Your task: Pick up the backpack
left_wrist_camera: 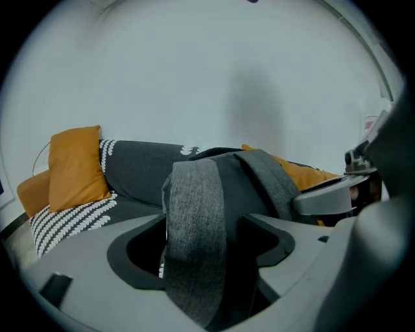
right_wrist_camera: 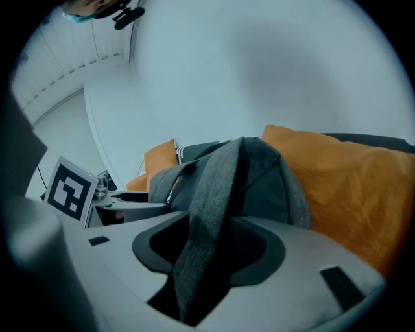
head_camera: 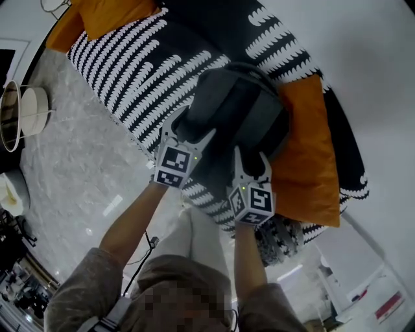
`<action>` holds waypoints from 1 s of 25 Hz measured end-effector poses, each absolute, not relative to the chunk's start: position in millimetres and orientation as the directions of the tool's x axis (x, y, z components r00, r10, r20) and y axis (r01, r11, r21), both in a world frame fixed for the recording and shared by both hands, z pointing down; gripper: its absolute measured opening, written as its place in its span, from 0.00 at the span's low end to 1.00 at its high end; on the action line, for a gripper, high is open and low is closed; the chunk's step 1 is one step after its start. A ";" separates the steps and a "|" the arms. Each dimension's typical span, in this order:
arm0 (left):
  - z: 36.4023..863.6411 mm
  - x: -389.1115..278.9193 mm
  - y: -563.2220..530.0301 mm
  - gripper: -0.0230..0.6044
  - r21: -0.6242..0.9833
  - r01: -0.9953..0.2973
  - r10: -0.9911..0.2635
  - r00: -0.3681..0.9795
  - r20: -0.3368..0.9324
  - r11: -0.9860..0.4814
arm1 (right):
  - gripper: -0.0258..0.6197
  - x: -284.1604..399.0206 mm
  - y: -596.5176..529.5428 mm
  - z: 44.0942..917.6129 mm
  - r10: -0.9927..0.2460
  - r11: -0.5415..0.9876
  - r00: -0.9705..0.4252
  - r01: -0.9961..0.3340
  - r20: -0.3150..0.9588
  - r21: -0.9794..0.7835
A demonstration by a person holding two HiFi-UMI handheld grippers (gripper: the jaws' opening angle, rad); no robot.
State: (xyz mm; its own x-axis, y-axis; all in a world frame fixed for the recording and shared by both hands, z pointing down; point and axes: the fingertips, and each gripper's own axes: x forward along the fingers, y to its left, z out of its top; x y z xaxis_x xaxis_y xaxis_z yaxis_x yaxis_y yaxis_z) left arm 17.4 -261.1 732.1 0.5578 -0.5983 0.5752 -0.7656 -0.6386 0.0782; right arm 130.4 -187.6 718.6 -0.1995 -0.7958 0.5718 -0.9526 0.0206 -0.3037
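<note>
A dark grey backpack [head_camera: 240, 110] lies on a black-and-white patterned sofa [head_camera: 142, 65], leaning against an orange cushion [head_camera: 308, 155]. My left gripper [head_camera: 192, 126] reaches onto the pack's near left side and my right gripper [head_camera: 251, 159] onto its near right side. In the left gripper view a grey shoulder strap [left_wrist_camera: 194, 214] runs down between the jaws of the left gripper [left_wrist_camera: 201, 253], with dark gaps beside it. The right gripper [right_wrist_camera: 214, 259] likewise straddles the other strap [right_wrist_camera: 211, 207], its jaws apart. Neither strap looks pinched.
A second orange cushion [head_camera: 104, 16] sits at the sofa's far end. Pale marble floor [head_camera: 65, 162] lies left of the sofa, with a round white stand [head_camera: 19, 110] at the left edge. A white wall rises behind the sofa.
</note>
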 end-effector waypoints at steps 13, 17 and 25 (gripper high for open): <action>737.5 17.5 -257.8 0.18 0.109 -0.760 -0.560 0.560 0.611 -0.641 | 0.10 133.1 -186.8 727.5 -0.810 -0.012 -0.223 -0.919 0.542 -0.395; 737.0 19.1 -250.5 0.14 0.164 -0.747 -0.527 0.588 0.613 -0.644 | 0.09 133.4 -181.8 728.5 -0.813 -0.011 -0.234 -0.910 0.533 -0.415; 704.3 21.5 -238.3 0.13 0.178 -0.716 -0.511 0.629 0.586 -0.676 | 0.09 132.4 -169.7 703.0 -0.821 0.020 -0.236 -0.922 0.521 -0.386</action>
